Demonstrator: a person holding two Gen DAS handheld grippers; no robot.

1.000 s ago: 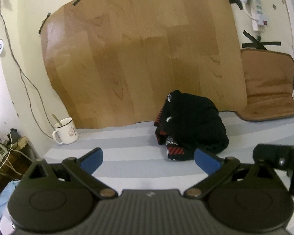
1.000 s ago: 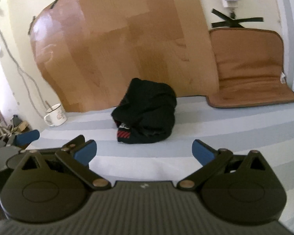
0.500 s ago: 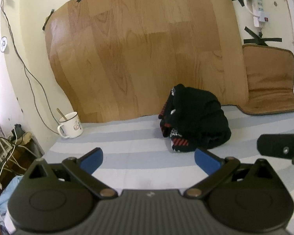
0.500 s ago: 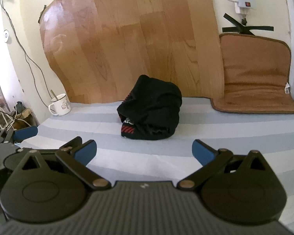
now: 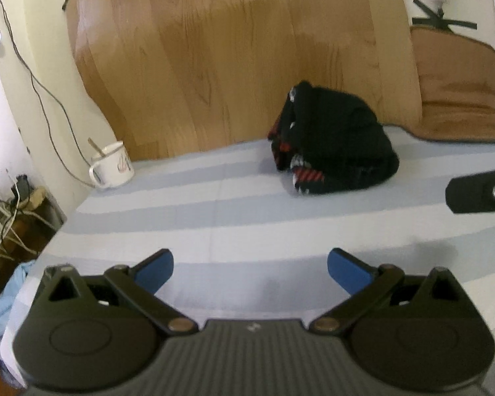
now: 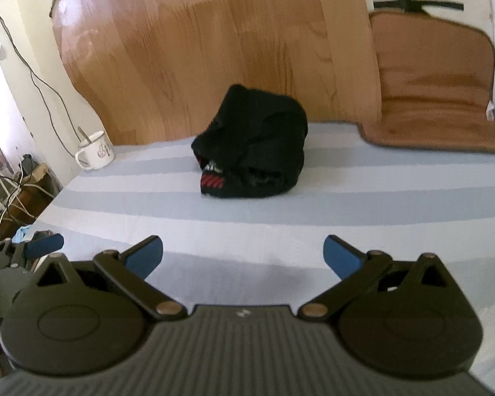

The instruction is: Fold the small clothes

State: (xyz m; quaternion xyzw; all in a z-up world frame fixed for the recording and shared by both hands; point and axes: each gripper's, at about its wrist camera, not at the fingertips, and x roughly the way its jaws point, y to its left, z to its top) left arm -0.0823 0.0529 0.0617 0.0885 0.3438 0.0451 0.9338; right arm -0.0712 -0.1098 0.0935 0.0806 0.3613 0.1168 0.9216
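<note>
A crumpled black garment with red and white trim [image 5: 333,151] lies in a heap on the grey-and-white striped surface [image 5: 214,217], near the wooden board at the back. It also shows in the right wrist view [image 6: 254,151]. My left gripper [image 5: 250,269] is open and empty, well short of the garment and to its left. My right gripper [image 6: 242,257] is open and empty, in front of the garment with a wide strip of bare surface between. Part of the right gripper [image 5: 478,191] shows at the right edge of the left wrist view.
A white enamel mug with a spoon [image 5: 110,166] stands at the back left, also in the right wrist view [image 6: 94,155]. A wooden board [image 5: 247,49] leans on the wall. A brown cushion [image 6: 435,92] lies at the back right. Cables hang past the left edge [image 5: 10,221].
Both grippers have tilted down and come closer to the striped surface, so the garment sits higher in both views. Both stay open. The garment has not moved.
</note>
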